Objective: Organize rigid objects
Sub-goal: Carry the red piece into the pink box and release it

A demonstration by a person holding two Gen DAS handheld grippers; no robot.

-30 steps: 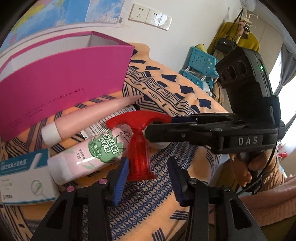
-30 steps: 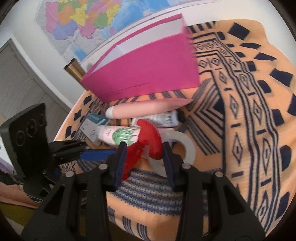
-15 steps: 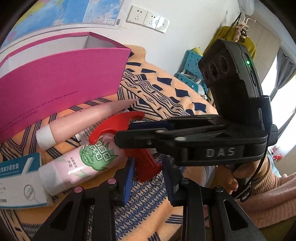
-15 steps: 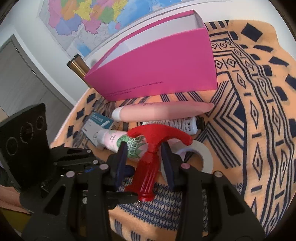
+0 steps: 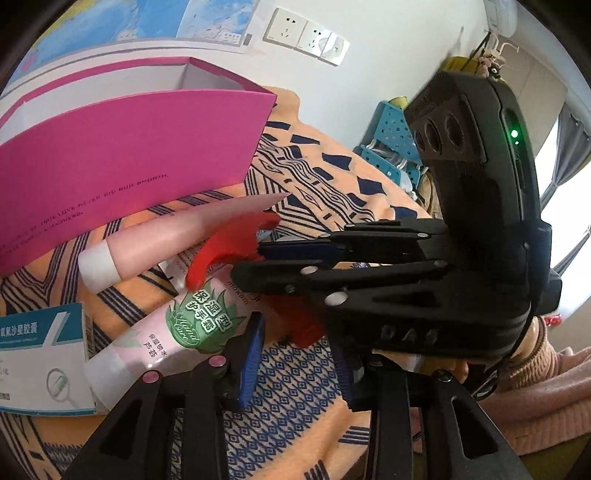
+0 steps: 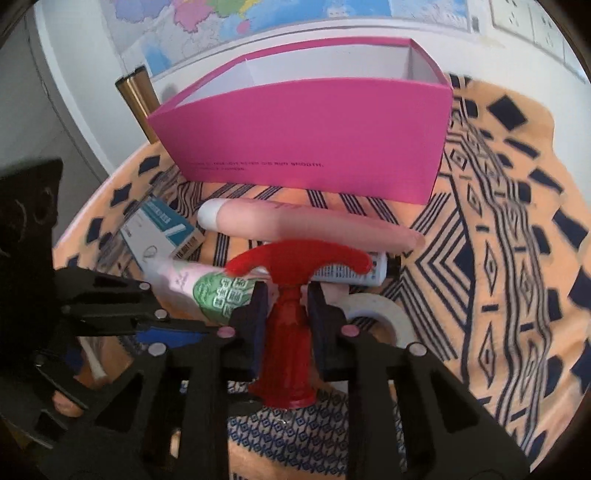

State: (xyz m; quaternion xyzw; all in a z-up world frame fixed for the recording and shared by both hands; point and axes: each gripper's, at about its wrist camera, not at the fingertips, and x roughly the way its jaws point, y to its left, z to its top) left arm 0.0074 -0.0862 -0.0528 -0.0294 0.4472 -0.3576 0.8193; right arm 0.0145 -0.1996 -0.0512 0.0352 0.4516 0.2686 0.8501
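Right tool has swung in, jaws closing onto red hammer shaft; left tool opening off its handle. Handover; pink box next.

Wall behind table: map up top, white sockets right of it. Blue perforated baskets past blanket's far right edge; yellow garment hangs above. Window far right.

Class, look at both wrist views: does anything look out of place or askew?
Yes. The tubes and the small carton lie scattered on the blanket before the pink box, not in it. The red hammer stands between the right gripper's closing jaws.
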